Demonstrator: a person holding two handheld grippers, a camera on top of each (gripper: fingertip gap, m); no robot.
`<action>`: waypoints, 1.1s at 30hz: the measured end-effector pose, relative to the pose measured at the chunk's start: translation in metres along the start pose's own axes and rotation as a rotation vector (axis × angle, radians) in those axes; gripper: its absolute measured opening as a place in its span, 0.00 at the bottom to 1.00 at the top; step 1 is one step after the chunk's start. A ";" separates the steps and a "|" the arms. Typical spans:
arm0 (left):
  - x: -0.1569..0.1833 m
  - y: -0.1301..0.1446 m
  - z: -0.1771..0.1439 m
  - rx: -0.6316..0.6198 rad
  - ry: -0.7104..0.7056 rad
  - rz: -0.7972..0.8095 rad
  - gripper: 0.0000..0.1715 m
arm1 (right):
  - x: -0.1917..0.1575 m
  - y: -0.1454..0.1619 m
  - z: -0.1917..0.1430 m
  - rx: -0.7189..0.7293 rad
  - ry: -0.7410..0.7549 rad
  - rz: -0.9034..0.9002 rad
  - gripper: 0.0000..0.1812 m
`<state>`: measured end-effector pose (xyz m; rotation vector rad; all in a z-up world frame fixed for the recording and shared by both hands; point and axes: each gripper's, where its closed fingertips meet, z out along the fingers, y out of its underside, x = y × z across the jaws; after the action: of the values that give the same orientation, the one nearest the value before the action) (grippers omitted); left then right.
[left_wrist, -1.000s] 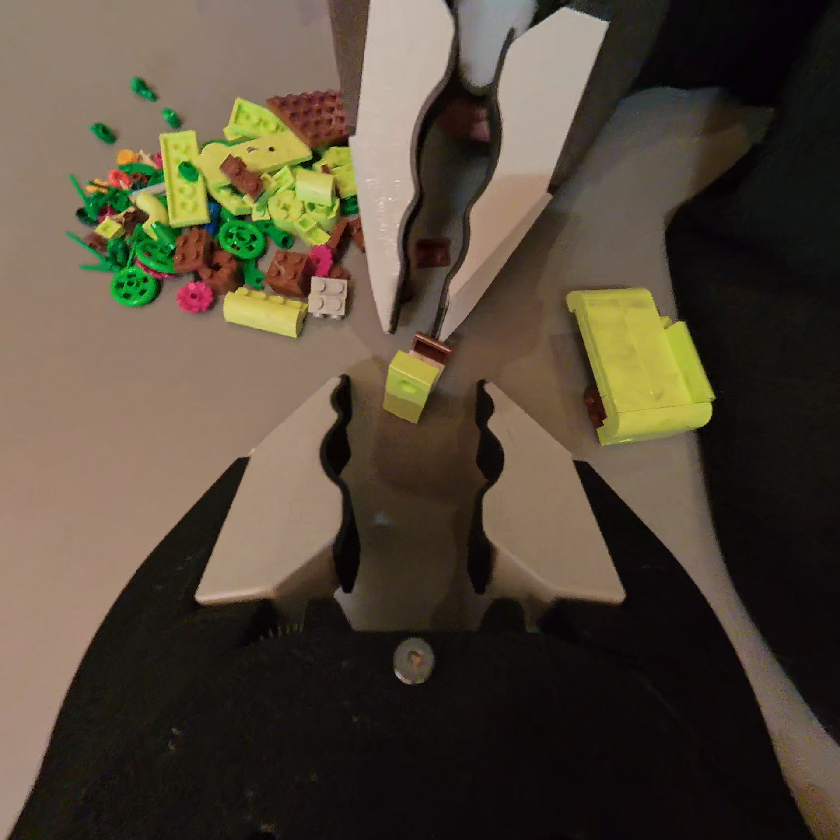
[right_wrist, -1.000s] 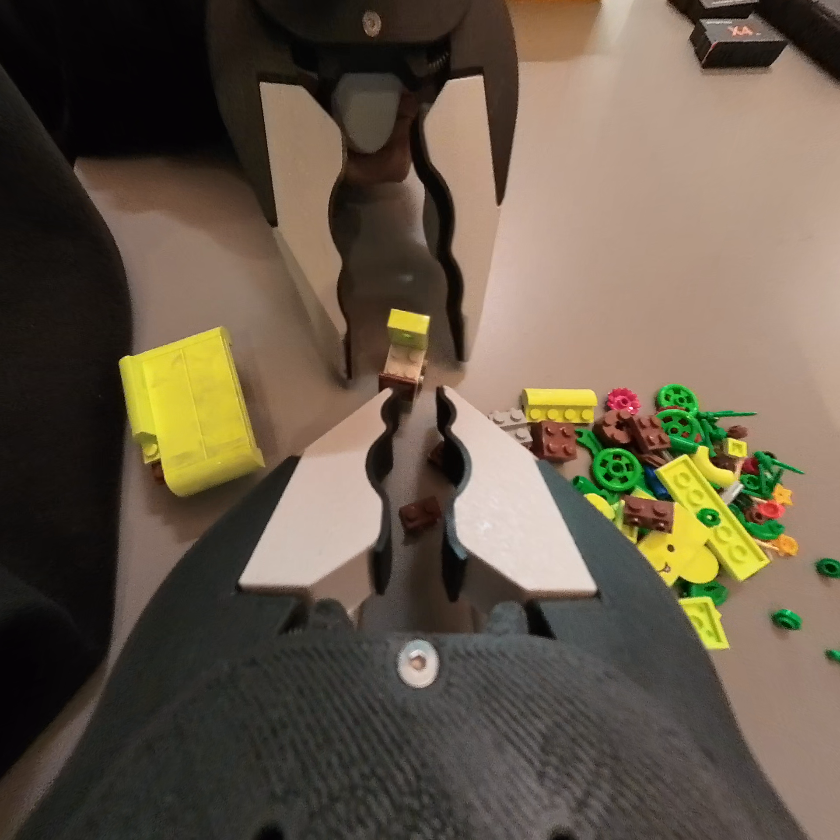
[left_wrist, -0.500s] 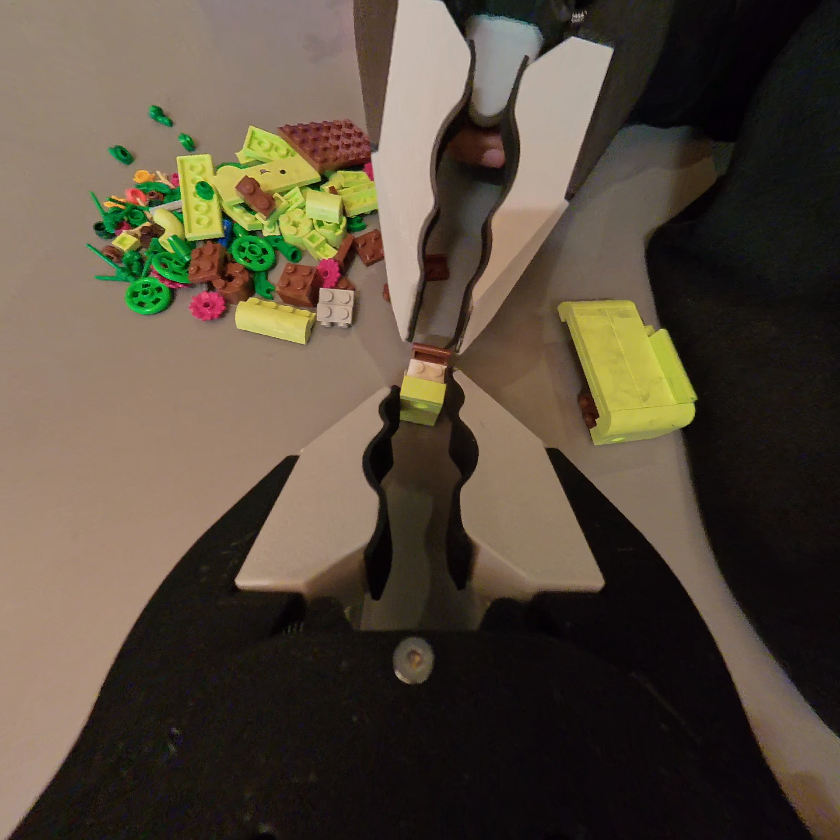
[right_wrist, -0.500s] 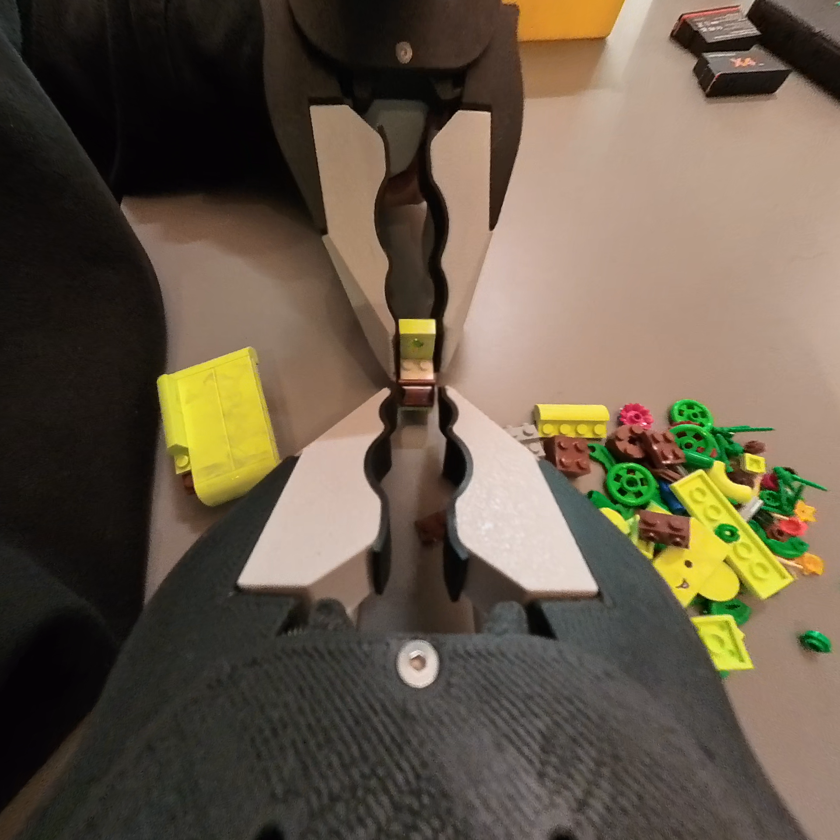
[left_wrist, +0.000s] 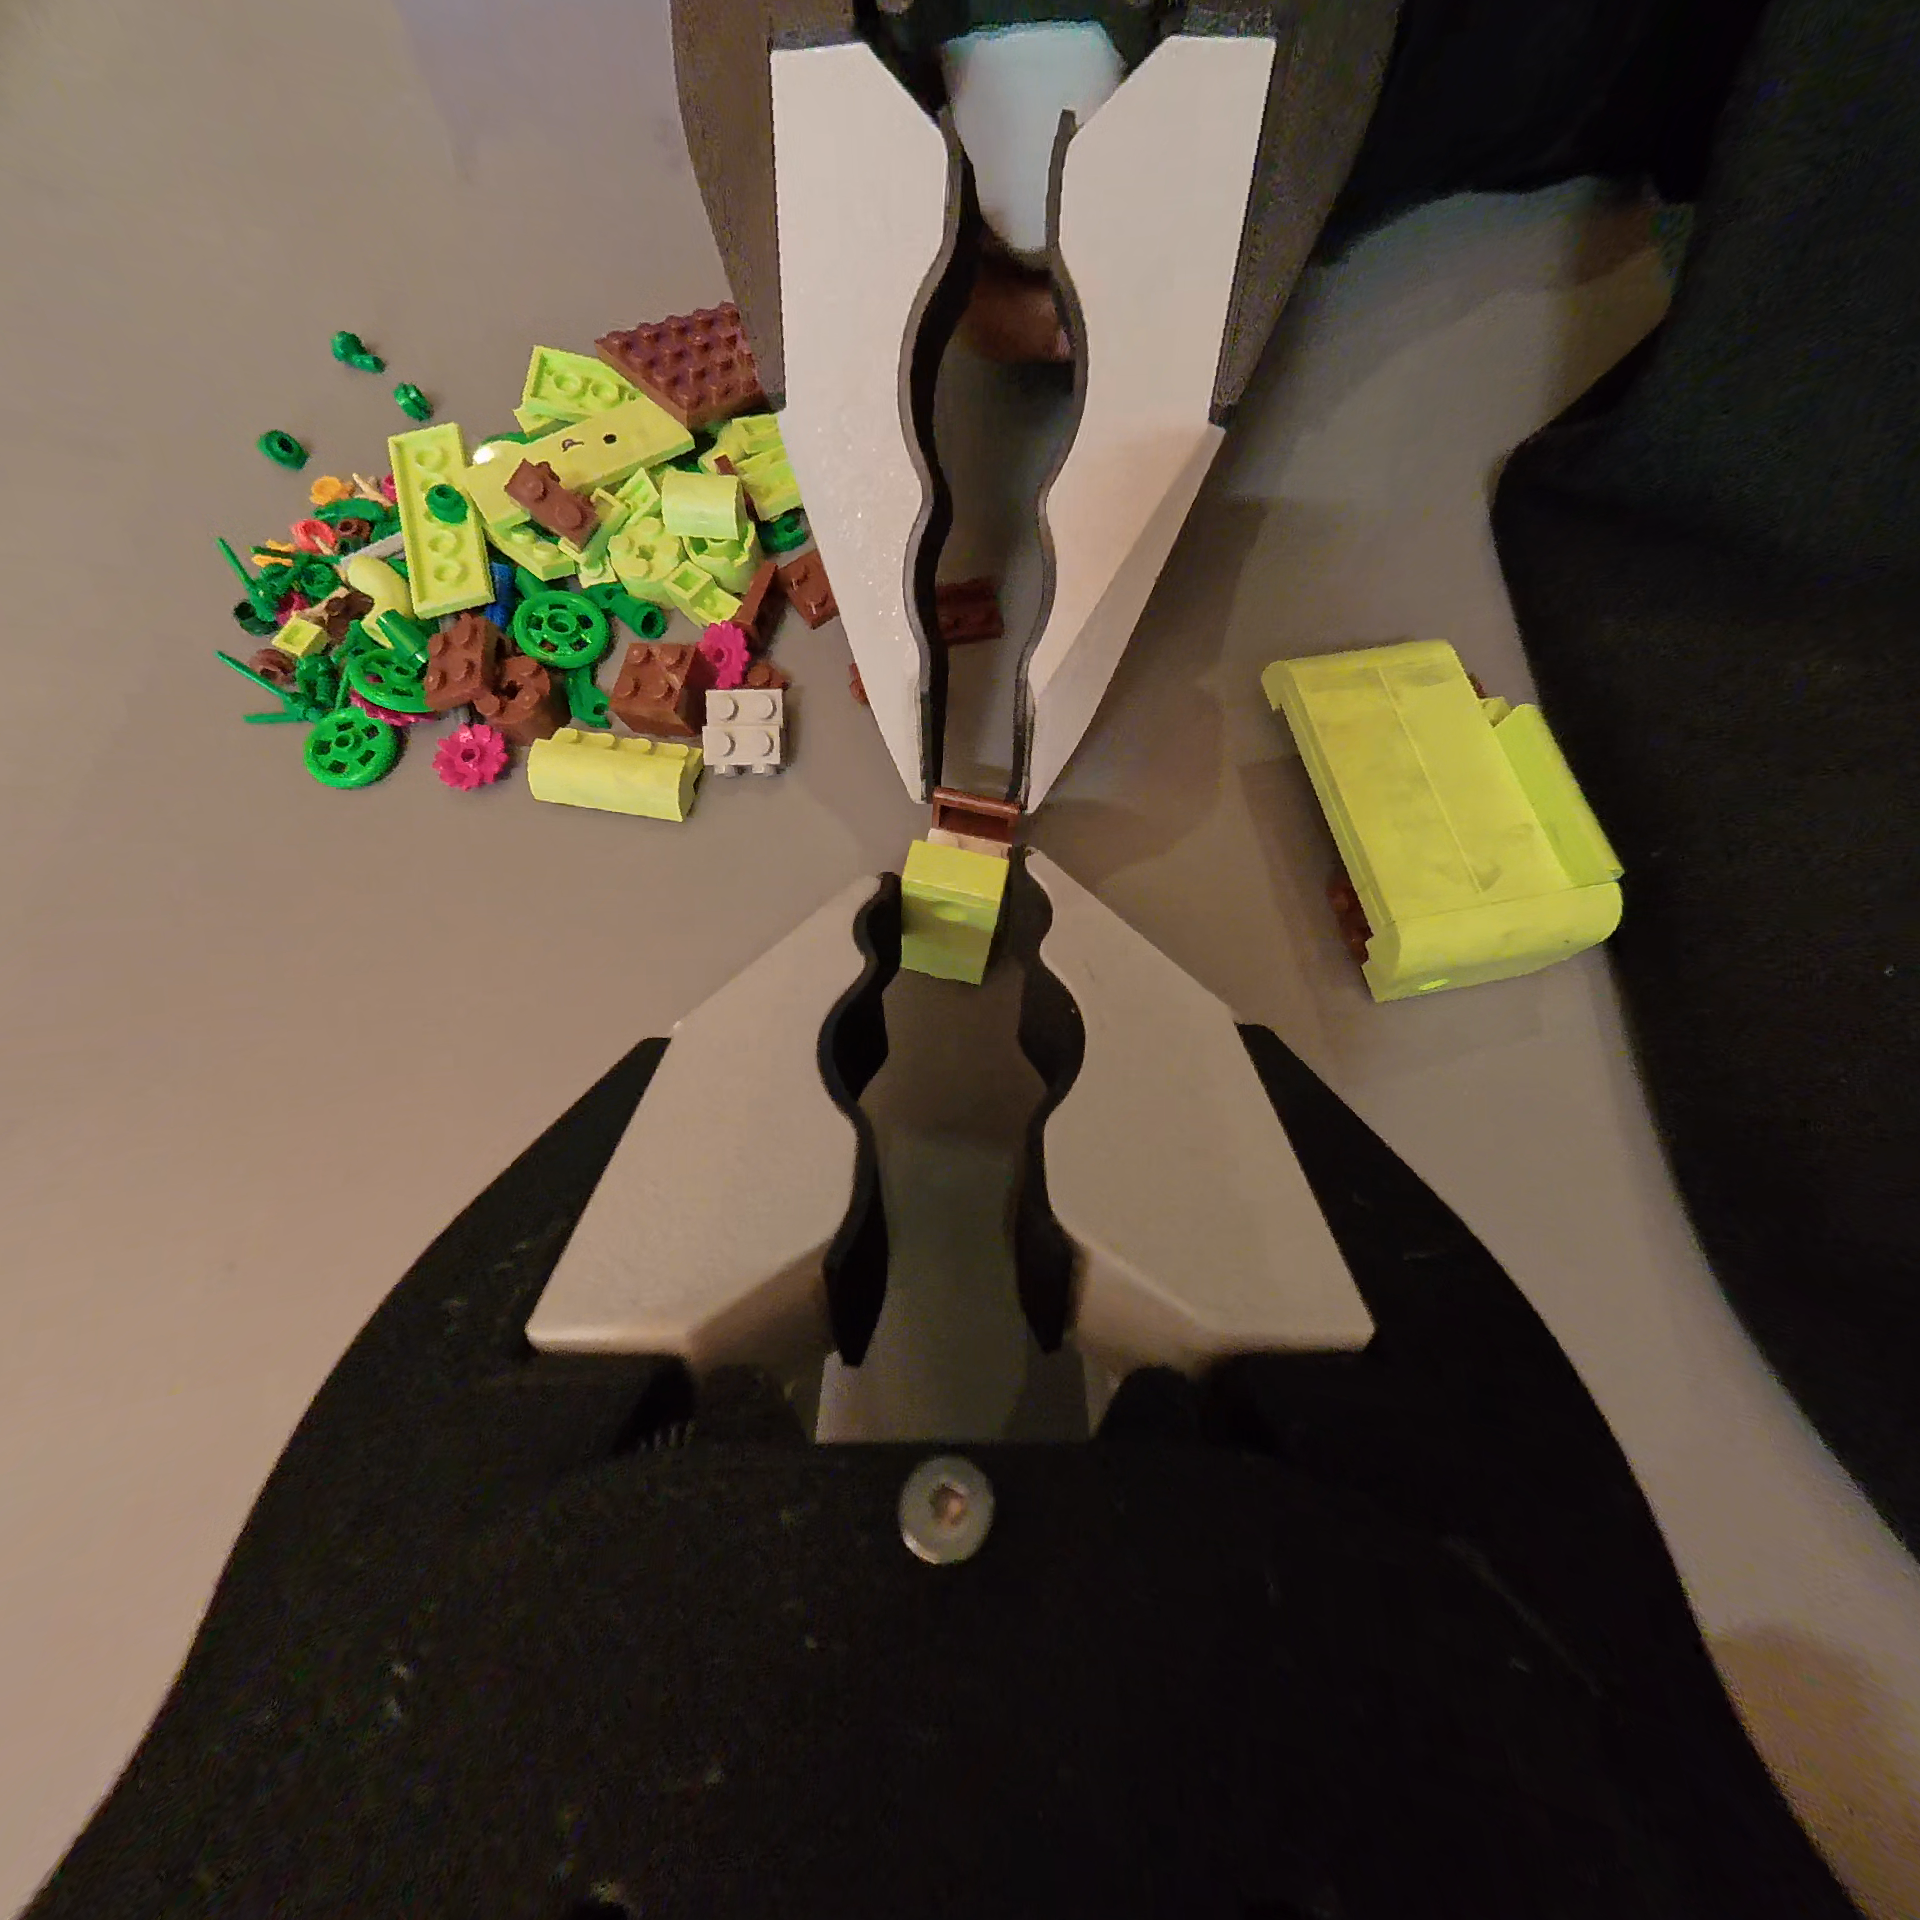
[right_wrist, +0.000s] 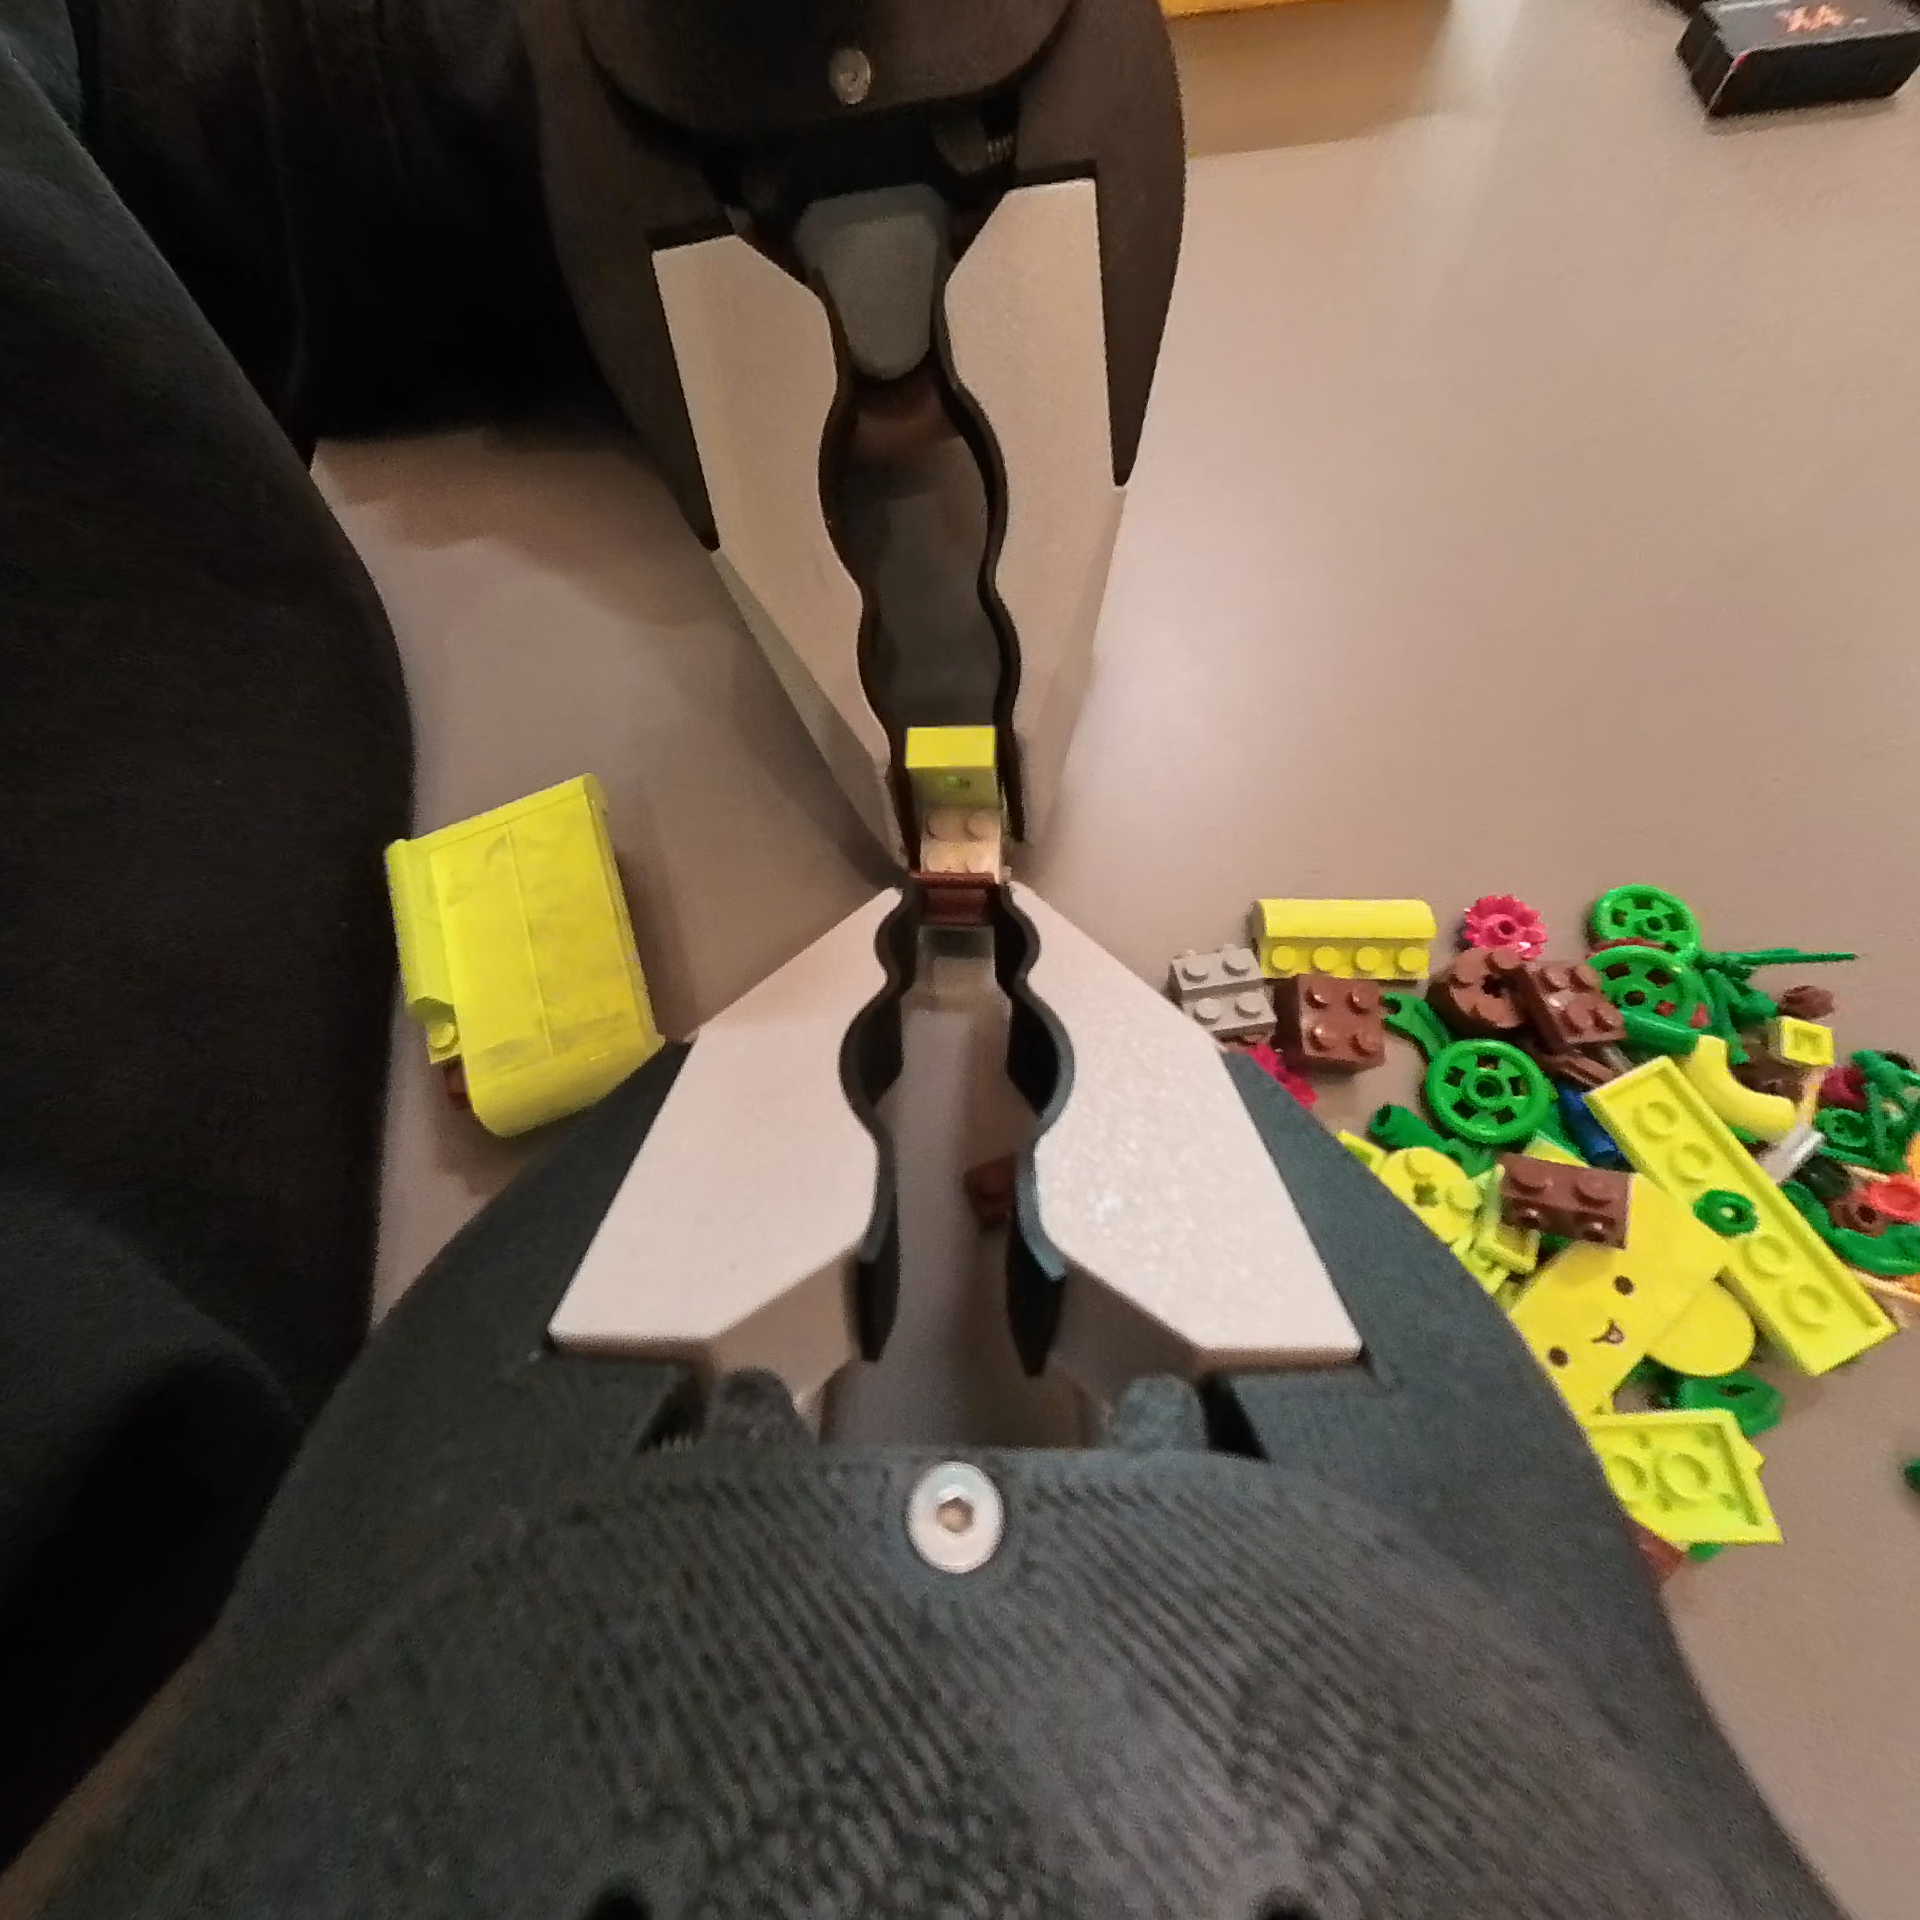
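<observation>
Between both hand-held grippers, brick stack

Brick pile: loose on the grey table
Lime block: apart, near dark cloth
Black box: far corner

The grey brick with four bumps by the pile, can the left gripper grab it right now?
Probably not yet. The left gripper is shut on the lime end of the small brick stack; the right gripper grips its brown end. The grey brick lies uncovered at the pile's edge.

Both grippers' jaws closed, tip-to-tip
</observation>
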<state>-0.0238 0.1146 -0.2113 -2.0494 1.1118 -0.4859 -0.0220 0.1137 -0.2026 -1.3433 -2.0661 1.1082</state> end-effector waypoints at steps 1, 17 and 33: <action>0.000 0.000 0.000 0.000 0.002 -0.001 0.10 | 0.000 -0.001 -0.001 0.006 0.004 -0.006 0.07; 0.001 -0.001 0.001 -0.002 0.006 0.000 0.09 | 0.001 -0.001 -0.002 0.011 0.016 -0.044 0.14; 0.009 0.001 0.003 -0.066 -0.021 0.076 0.10 | -0.008 -0.046 -0.027 0.288 -0.174 0.155 0.07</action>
<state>-0.0178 0.1083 -0.2146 -2.0557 1.2033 -0.3933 -0.0248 0.1068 -0.1489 -1.3183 -1.8505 1.5725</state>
